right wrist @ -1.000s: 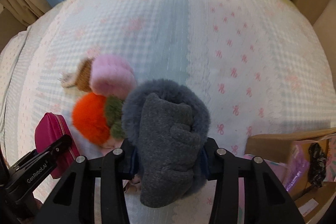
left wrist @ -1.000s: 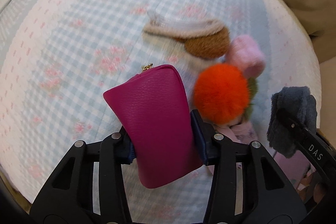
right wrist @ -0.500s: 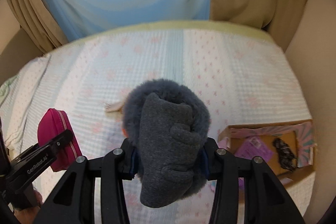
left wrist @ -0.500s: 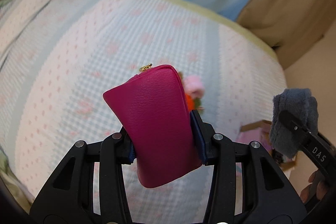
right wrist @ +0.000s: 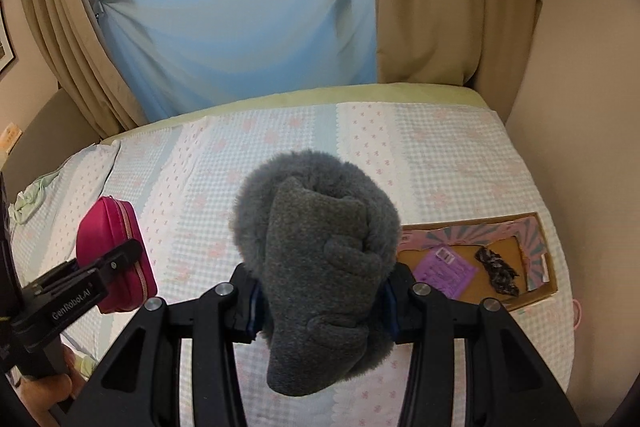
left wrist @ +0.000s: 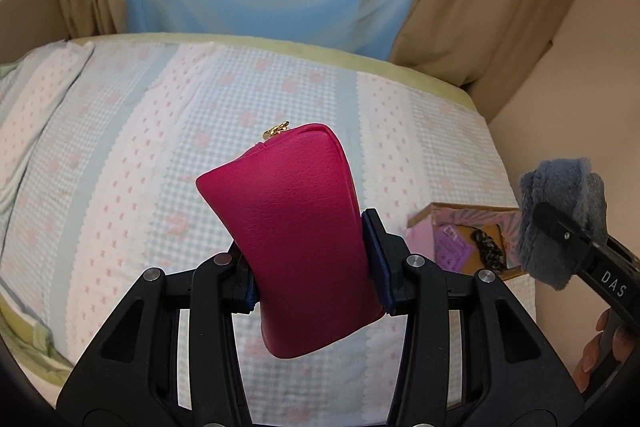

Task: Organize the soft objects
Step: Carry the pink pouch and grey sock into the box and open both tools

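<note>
My left gripper [left wrist: 310,263] is shut on a magenta zip pouch [left wrist: 292,239] with a gold pull, held upright high above the bed [left wrist: 120,155]. The same pouch [right wrist: 114,251] shows at the left of the right wrist view, clamped in the left gripper's fingers [right wrist: 120,257]. My right gripper [right wrist: 320,297] is shut on a grey fleece slipper with a furry cuff [right wrist: 316,259]. That slipper [left wrist: 560,219] also appears at the right edge of the left wrist view. The other soft toys are hidden behind the held items.
An open cardboard box [right wrist: 480,263] with a purple card and a dark furry item lies on the bed at the right, near the wall [right wrist: 580,147]. Blue and tan curtains [right wrist: 260,39] hang behind the bed. A hand [left wrist: 600,351] holds the right gripper's handle.
Both grippers have risen well above the bed with their items still clamped. The orange, pink and brown plush things have dropped out of sight; curtains, window and box have come into view.
</note>
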Tool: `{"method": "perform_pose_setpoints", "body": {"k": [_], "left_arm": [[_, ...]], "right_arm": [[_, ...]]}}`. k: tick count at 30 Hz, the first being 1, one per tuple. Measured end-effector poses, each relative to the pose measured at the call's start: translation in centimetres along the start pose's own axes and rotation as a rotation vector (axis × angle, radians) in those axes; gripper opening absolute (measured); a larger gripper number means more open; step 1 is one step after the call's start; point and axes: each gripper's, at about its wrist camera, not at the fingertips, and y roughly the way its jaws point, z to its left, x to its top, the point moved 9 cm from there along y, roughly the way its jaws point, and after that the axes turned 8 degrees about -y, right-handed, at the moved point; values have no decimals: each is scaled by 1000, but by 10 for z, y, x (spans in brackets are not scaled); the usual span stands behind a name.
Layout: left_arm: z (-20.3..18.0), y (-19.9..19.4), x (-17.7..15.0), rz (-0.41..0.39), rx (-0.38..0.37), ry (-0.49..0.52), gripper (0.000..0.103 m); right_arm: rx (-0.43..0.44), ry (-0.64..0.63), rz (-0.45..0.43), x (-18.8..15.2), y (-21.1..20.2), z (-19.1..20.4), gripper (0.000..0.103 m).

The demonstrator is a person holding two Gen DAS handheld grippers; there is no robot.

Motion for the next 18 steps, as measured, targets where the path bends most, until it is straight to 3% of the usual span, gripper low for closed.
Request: {"method": "perform_pose_setpoints", "body": {"k": [9,18], "left_arm": [[-105,-4,-26,-31,-36,9,40],[-223,52,-68,34,-63,23,39]], "right_arm": [[-20,2,-27,-10,-32,-91,41],[-67,21,48,-30,-13,-209,41]]}}
